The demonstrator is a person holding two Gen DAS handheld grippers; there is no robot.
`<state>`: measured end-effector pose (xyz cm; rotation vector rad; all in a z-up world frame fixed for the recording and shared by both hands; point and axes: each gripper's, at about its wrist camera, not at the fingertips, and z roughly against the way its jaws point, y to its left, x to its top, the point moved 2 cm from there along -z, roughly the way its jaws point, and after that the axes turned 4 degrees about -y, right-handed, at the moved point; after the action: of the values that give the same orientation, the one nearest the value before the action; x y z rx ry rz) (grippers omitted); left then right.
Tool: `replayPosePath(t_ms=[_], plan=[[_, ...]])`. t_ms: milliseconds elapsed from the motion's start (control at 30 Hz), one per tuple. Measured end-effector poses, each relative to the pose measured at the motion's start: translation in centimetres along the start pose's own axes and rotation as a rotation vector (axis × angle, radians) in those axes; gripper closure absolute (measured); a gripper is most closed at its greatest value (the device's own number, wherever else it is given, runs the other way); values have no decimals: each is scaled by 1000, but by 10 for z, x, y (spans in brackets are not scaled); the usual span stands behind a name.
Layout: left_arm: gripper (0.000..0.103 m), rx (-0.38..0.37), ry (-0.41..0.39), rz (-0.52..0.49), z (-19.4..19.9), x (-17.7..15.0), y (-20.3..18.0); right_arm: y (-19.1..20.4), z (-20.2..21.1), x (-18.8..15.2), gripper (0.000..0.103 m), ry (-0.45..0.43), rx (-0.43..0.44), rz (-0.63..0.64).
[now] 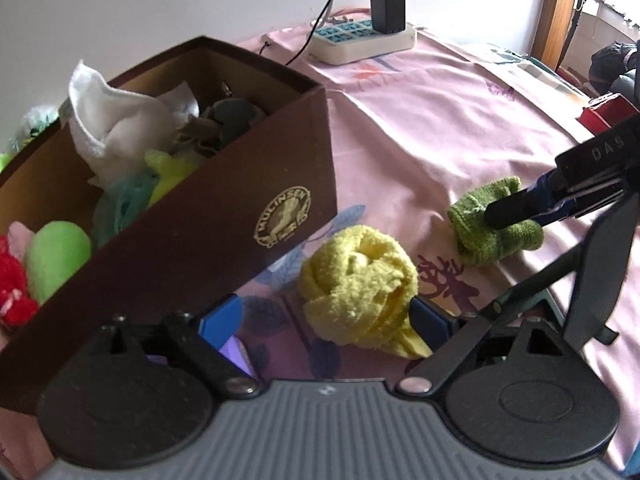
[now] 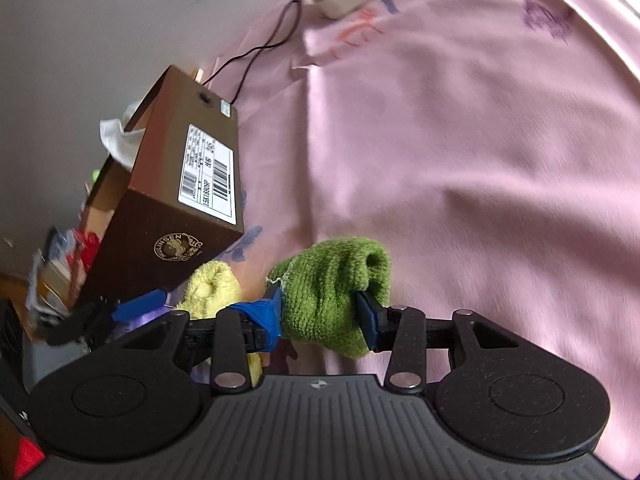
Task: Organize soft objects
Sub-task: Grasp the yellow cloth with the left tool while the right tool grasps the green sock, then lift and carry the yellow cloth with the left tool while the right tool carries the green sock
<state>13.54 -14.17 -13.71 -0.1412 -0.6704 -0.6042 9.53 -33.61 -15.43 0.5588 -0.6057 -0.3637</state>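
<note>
Right gripper (image 2: 320, 312): blue pads partly apart, one on each side of the green knitted bundle (image 2: 332, 292), both touching its sides at lower centre of the right wrist view. The bundle swallows the pad tips, so how firmly they press is hard to judge. In the left wrist view the same bundle (image 1: 494, 224) lies on the pink sheet (image 1: 420, 128) at centre right, the right gripper reaching in from the right edge with its body cut off.

Left gripper (image 1: 328, 320): jaws wide apart at the bottom of its own view. The yellow towelling bundle (image 1: 360, 292) sits on the sheet between them, its right side against the right pad; the left pad stands clear of it. No grip. In the right wrist view this bundle (image 2: 212, 284) is half hidden behind the linkage.

Brown box (image 1: 224, 216), upper left to centre left, open-topped and just left of the yellow bundle, holds a white cloth (image 1: 108, 128), teal and yellow-green pieces and a dark jumble too blurred to identify. Its near end runs off the frame. Soft red and green items at far left edge are cut off; whether inside the box, cannot tell.

Power strip (image 1: 360, 40) with black adapter, top centre.
</note>
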Motion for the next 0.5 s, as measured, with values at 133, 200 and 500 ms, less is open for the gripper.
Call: replayPosePath(t_ms=[133, 200, 500], plan=[[12, 0, -2, 7, -10, 4, -4, 0, -3, 3, 79, -12, -5, 18], [15, -6, 7, 22, -14, 5, -5, 0, -3, 3, 80, -22, -3, 29], [68, -41, 2, 80, -13, 1, -10, 1, 8, -4, 103, -104, -9, -4]])
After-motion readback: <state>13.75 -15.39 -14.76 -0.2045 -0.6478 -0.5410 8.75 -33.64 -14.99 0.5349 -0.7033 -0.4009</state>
